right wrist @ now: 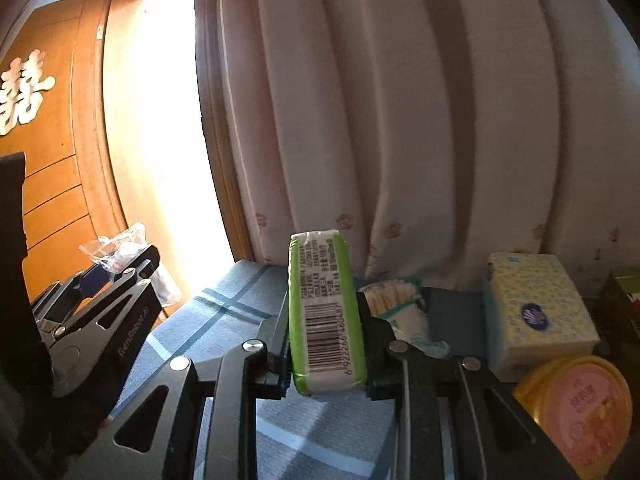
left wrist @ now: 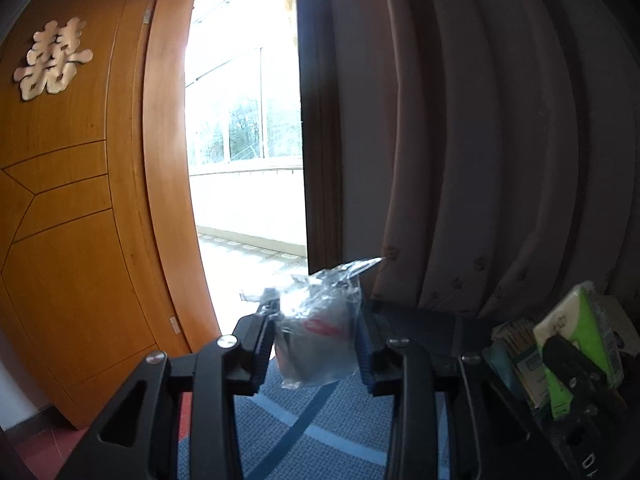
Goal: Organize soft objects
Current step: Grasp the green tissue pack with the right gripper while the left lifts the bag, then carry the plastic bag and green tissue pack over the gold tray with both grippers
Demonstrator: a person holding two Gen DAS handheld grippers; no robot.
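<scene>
Tissue pack: green and white, barcode side facing the camera, standing on end between the pads of the right tool, which pinches it on both flat sides. It is held above the blue checked cloth covering the bench, in front of the curtain.

Clear bag: crinkled transparent plastic with a red mark, contents unclear. The left tool is pressed onto it from both sides; the bag's top sticks up past the fingertips and its bottom hangs below them. In the right wrist view this tool and bag sit off to the left, near the doorway.

Cotton swabs: a packet lying on the bench just behind the right tool.

Tissue box: pale yellow with blue dots, on the bench to the right of the swabs.

Round tub: yellow rim, pink lid, in front of the tissue box at the lower right.

Door: wooden, open, with a pale cut-out character on it; bright glazed balcony beyond.
</scene>
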